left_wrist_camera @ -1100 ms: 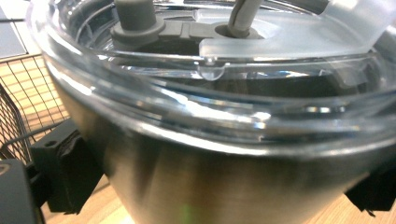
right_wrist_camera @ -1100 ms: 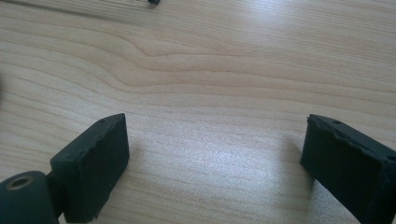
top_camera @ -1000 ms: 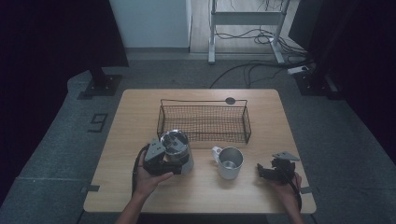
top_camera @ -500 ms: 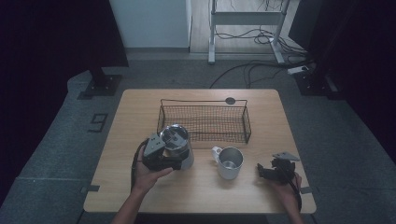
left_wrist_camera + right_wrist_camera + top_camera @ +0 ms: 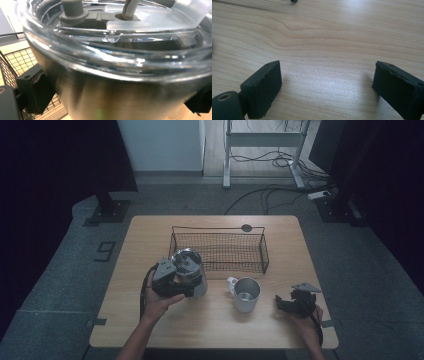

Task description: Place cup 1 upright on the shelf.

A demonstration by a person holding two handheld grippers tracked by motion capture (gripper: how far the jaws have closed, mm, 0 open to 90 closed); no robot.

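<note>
Gripping the steel tumbler around its smooth, slippery body below the clear lid, the left claw is clamped on it, while the right claw stands apart over the bench.

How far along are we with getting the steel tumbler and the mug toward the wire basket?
Nothing is in the wire basket yet. In hand: the left gripper is clamped on the steel tumbler with the clear lid, beside the basket's near left corner. Left to do, probably: placing it in the basket, then the mug, which stands untouched on the table. The right gripper rests open over bare wood.
</note>
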